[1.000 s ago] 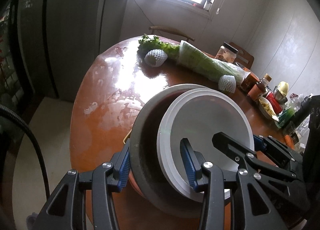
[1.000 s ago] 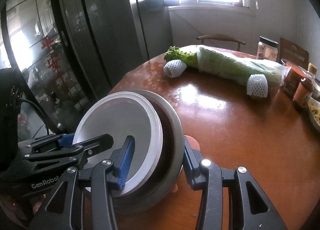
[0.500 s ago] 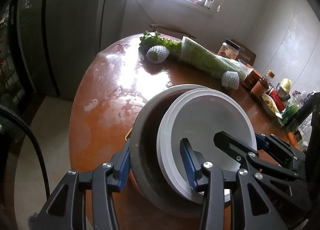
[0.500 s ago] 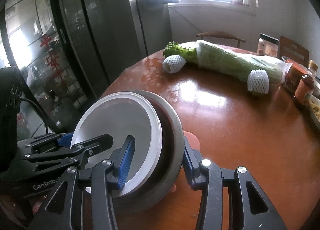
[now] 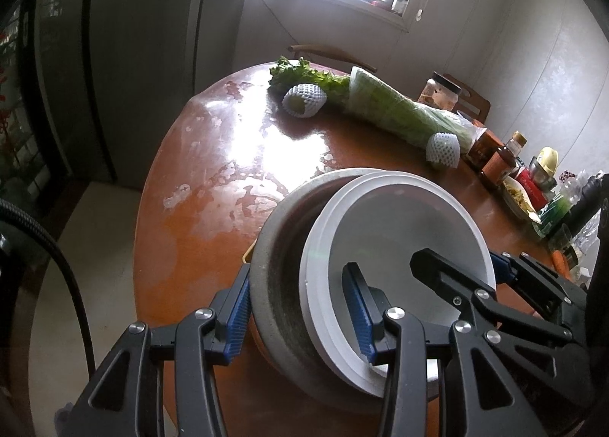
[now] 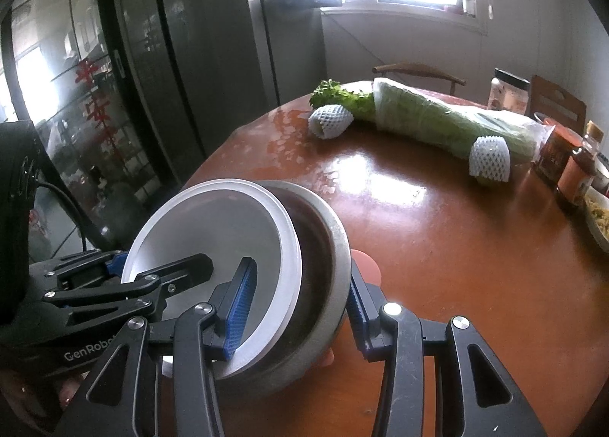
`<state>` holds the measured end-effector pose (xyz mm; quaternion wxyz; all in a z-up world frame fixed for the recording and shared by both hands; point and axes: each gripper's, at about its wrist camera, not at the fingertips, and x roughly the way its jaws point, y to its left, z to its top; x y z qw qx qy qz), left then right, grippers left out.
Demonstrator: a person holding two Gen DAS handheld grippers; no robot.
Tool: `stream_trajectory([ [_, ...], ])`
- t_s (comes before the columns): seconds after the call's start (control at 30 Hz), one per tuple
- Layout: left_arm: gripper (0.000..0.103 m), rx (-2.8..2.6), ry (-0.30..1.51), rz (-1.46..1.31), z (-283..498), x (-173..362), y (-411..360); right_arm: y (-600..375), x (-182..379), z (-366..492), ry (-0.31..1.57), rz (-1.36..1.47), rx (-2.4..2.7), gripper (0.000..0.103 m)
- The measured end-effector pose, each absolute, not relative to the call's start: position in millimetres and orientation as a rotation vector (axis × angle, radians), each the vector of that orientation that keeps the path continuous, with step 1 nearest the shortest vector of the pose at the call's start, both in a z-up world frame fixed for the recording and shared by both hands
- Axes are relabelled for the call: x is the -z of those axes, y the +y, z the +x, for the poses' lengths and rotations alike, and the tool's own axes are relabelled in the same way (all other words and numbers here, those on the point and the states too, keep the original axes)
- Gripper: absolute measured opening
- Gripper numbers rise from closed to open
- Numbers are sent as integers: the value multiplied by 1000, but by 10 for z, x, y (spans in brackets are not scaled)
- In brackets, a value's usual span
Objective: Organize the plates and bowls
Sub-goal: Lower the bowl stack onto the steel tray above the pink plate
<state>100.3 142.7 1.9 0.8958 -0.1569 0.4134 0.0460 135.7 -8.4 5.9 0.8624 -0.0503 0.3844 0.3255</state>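
Observation:
A stack of dishes is held between both grippers above the round brown table (image 5: 198, 216): a white plate (image 5: 403, 231) nested in a grey bowl (image 5: 281, 277), with orange dishes barely showing underneath (image 6: 365, 264). My left gripper (image 5: 300, 307) is shut on the stack's near rim, one finger outside the grey bowl, one inside on the white plate. My right gripper (image 6: 298, 300) is shut on the opposite rim of the same stack, shown in the right wrist view with white plate (image 6: 213, 231) and grey bowl (image 6: 327, 247).
On the table's far side lie bagged greens (image 5: 399, 110) and two foam-netted fruits (image 5: 304, 99) (image 5: 443, 150). Jars, bottles and a food dish (image 5: 514, 170) crowd the right edge. A chair (image 6: 418, 70) and a dark cabinet (image 6: 190, 56) stand beyond.
Both grippers, still clamped on the stack, have drawn back and risen a little from the table; the greens and jars appear slightly farther away.

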Motion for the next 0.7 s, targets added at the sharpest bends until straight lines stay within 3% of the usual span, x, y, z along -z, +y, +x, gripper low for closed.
stream_trajectory([
  [0.7, 47, -113, 846, -302, 1000, -11, 1467, -35, -56, 1334, 783, -146, -671, 48],
])
